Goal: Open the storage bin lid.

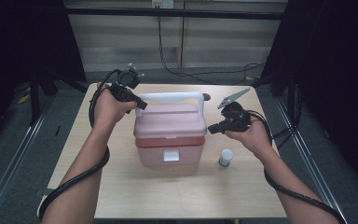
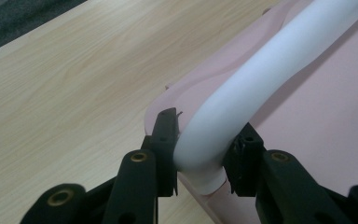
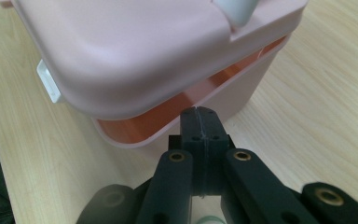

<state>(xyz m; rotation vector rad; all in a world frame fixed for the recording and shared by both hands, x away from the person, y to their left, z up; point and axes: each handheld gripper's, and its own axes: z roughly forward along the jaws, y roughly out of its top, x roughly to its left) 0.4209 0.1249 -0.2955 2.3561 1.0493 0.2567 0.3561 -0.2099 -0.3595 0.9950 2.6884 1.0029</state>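
Lid (image 1: 170, 120) raised by white handle (image 2: 242, 98) in left tongs (image 1: 139, 103); right tongs (image 3: 199, 122) clenched empty; could slip, slamming onto base (image 3: 177, 112).

Pink box (image 1: 169, 140) stands mid-table, lid (image 1: 170, 120) lifted slightly ajar, white handle (image 1: 172, 97) upright.

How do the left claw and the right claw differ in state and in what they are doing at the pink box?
The left claw is shut on the white handle; the right claw is shut on nothing. The left claw sits at the handle's end above the pink lid; the right claw points at the gap under the lid. Both are black.
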